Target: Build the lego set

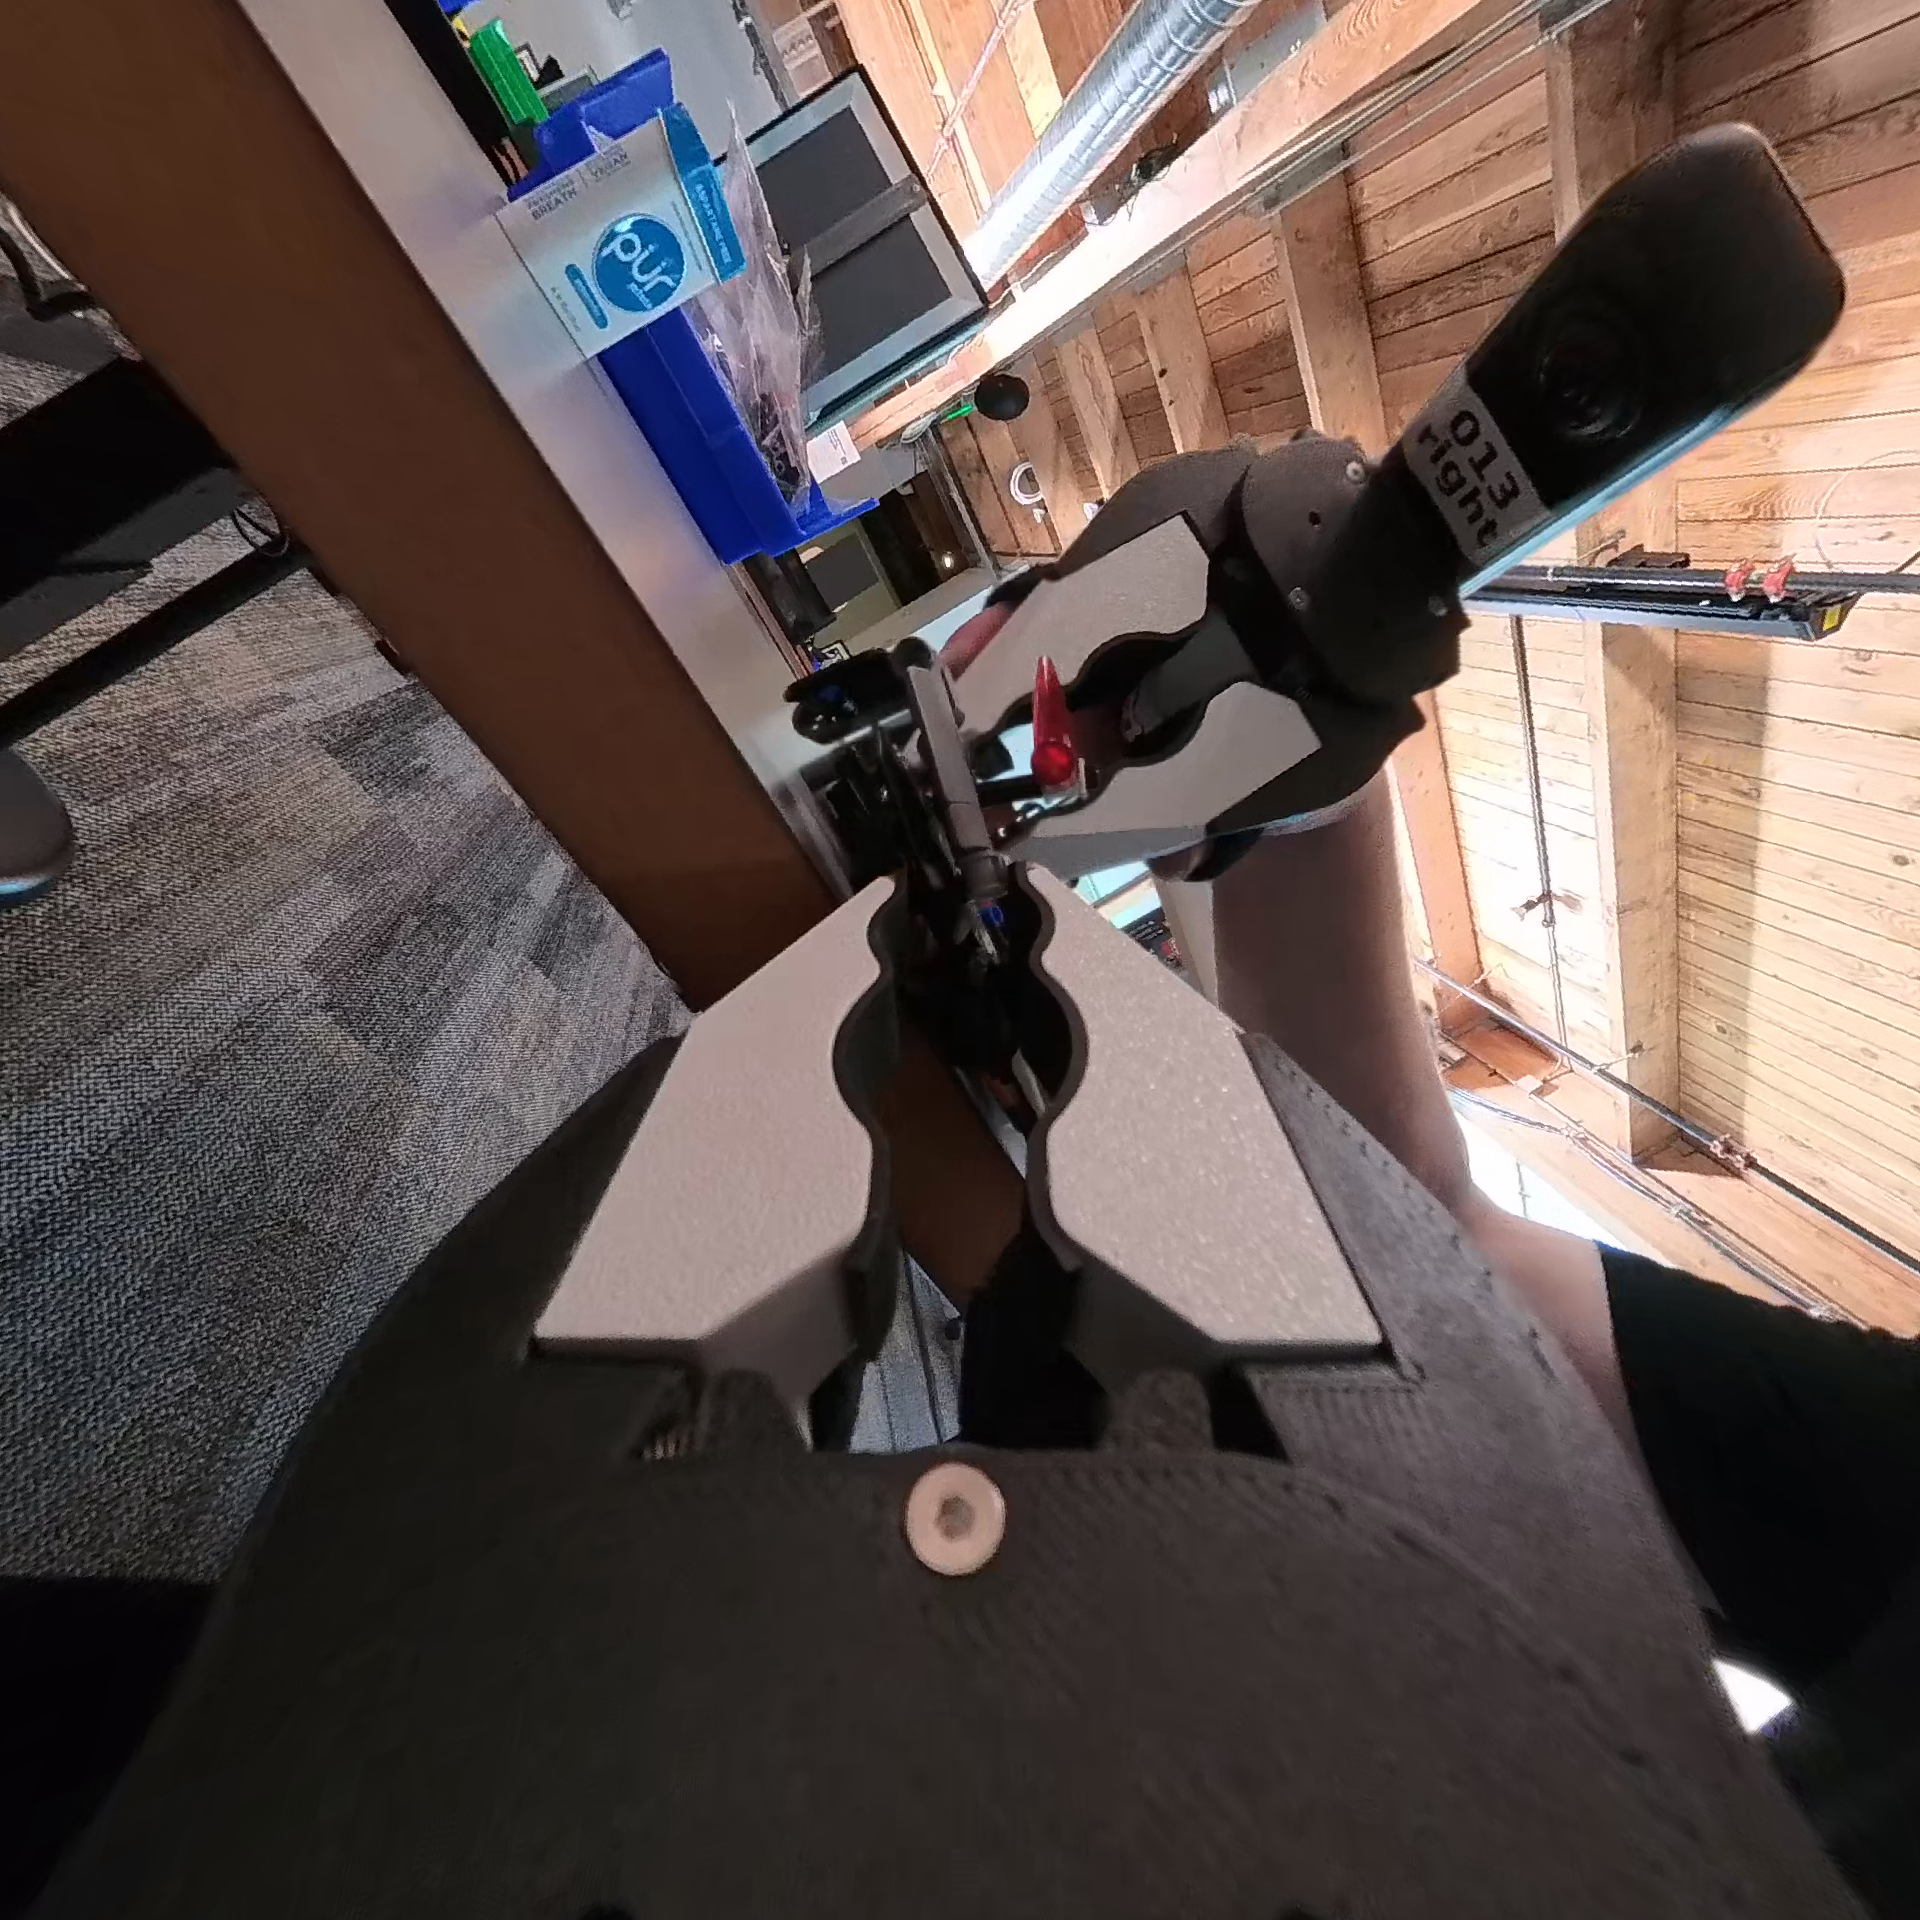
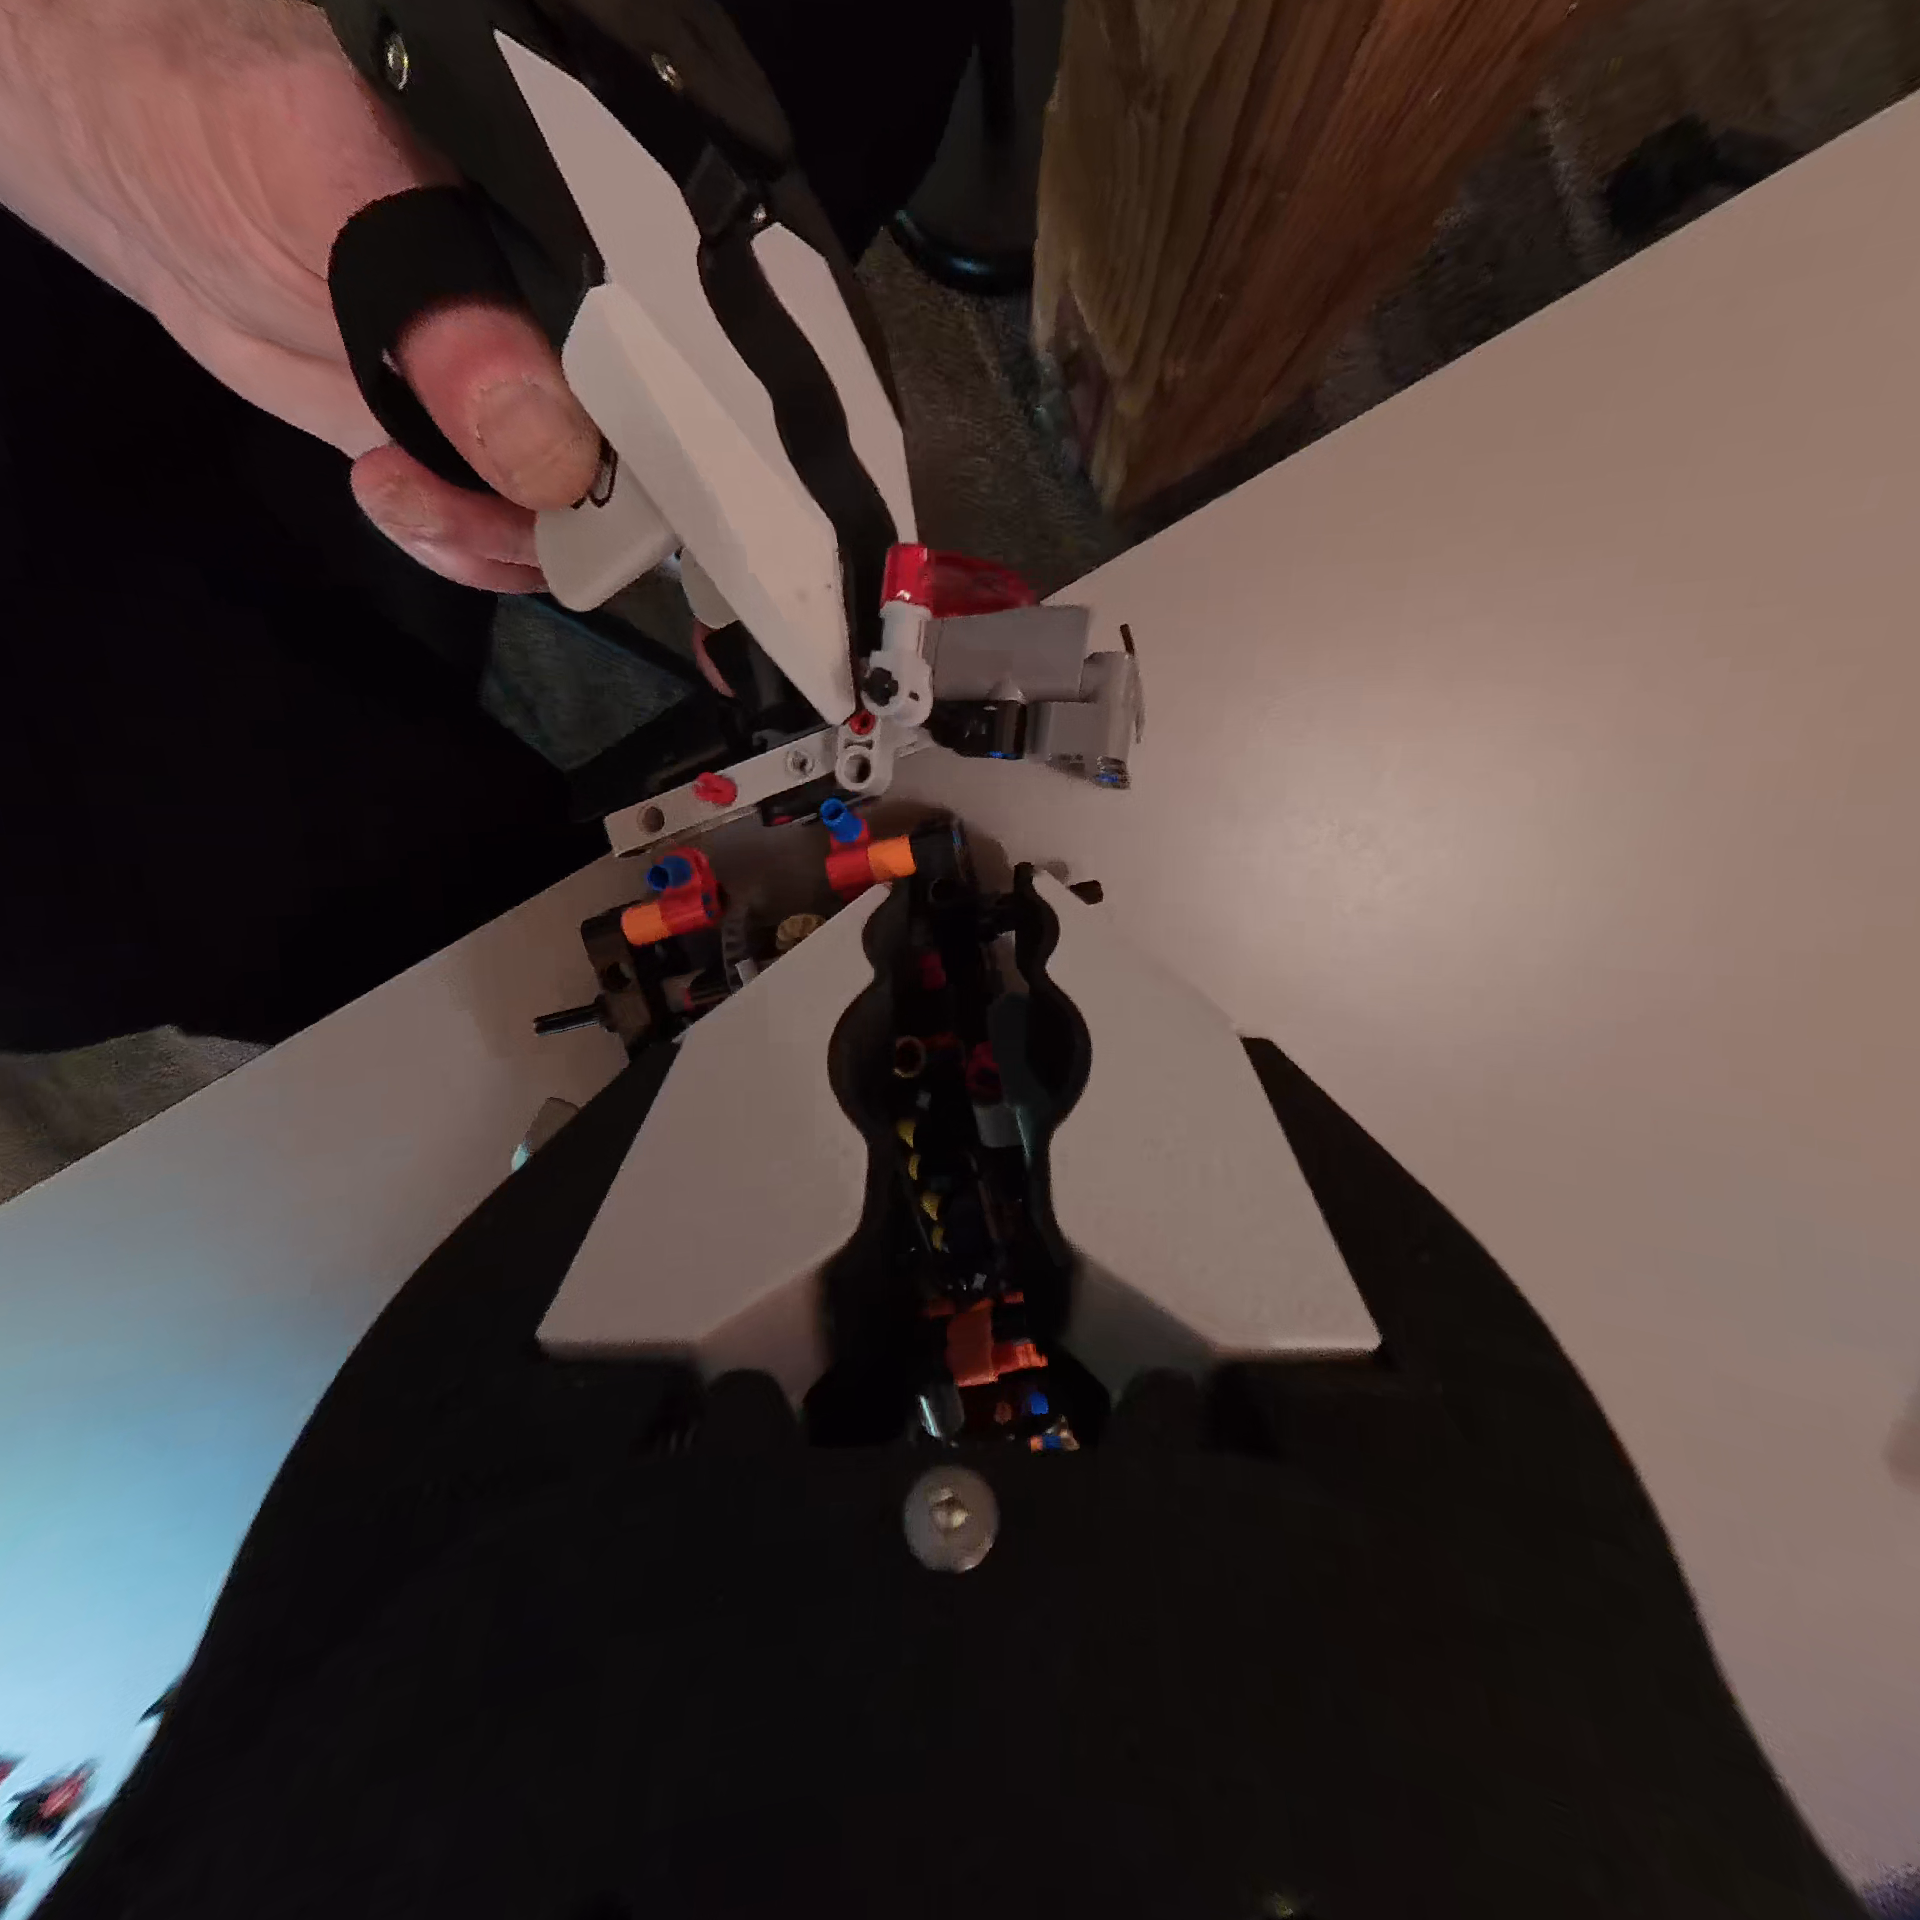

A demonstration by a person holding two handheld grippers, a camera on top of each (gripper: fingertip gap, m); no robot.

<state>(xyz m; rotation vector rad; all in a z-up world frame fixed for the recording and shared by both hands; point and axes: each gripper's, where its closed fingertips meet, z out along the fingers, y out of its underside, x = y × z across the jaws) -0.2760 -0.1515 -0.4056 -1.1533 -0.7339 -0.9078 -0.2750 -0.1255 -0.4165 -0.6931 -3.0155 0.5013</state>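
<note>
A lego model of black, grey and white beams with red, blue and orange pins (image 2: 1008, 655) is held in the air between both grippers. My right gripper (image 2: 961, 894) is shut on its black chassis end (image 2: 951, 1039). My left gripper (image 2: 873, 623), held by a hand, is shut on the white and grey end next to a clear red piece (image 2: 956, 582). In the left wrist view my left gripper (image 1: 961, 894) is shut on black parts of the model, a grey beam (image 1: 951, 769) sticks up, and the right gripper (image 1: 997, 758) shows the red piece (image 1: 1051, 727) between its fingers.
A white table (image 2: 1455, 727) lies below the model, with a wooden post (image 2: 1247, 260) beyond its edge. Loose lego parts (image 2: 52, 1808) lie at the lower left. A blue bin (image 1: 707, 416), a white and blue box (image 1: 623, 260) and a monitor (image 1: 873, 239) stand farther off.
</note>
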